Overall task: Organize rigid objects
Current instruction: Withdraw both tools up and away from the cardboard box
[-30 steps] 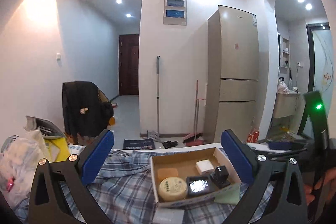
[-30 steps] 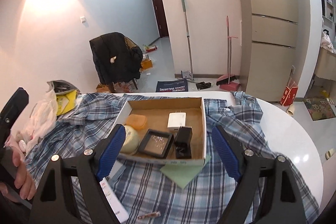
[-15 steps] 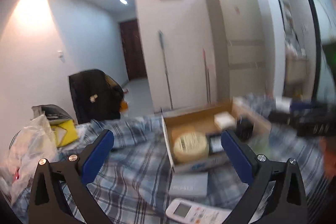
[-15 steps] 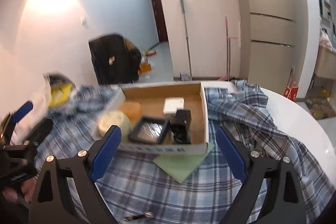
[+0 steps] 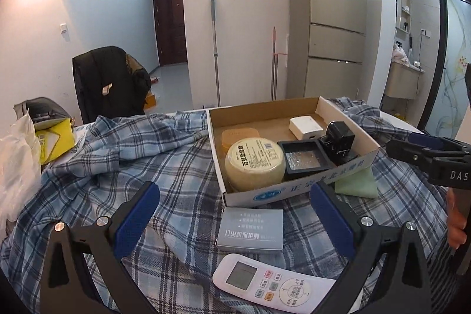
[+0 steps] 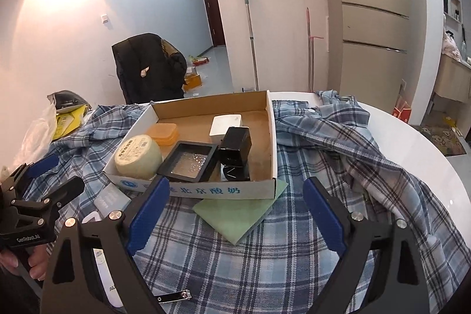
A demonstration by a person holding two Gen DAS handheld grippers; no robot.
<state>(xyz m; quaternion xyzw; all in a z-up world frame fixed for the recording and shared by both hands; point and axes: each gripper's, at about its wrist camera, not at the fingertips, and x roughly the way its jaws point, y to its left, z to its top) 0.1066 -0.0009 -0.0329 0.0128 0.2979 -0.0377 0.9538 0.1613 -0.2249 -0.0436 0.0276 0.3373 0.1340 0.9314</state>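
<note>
A shallow cardboard box point(image 5: 347, 115) point(image 6: 272, 137) lies on a plaid shirt and holds a round cream tin point(image 5: 254, 164), an orange case point(image 5: 240, 136), a black framed tray point(image 5: 304, 159), a black charger point(image 5: 338, 141) and a white adapter point(image 5: 306, 127). My left gripper point(image 5: 234, 215) stands open low over the shirt, with a grey packet point(image 5: 250, 228) and a white remote point(image 5: 273, 284) between its fingers. My right gripper point(image 6: 235, 209) is open too, just short of the box's front wall, over a green pad point(image 6: 241, 212). A nail clipper point(image 6: 173, 297) lies near its left finger.
The plaid shirt point(image 6: 338, 167) covers most of a white round table point(image 6: 418, 143). A white plastic bag point(image 5: 14, 167) and a yellow packet point(image 5: 53, 140) sit at the left. A chair with a dark jacket point(image 5: 109, 81) stands behind the table. A hand point(image 6: 32, 264) grips the left tool.
Both grippers have sunk toward the table. The left view has tilted down, so the grey packet and the remote now show between its fingers. The right jaws stand a little wider.
</note>
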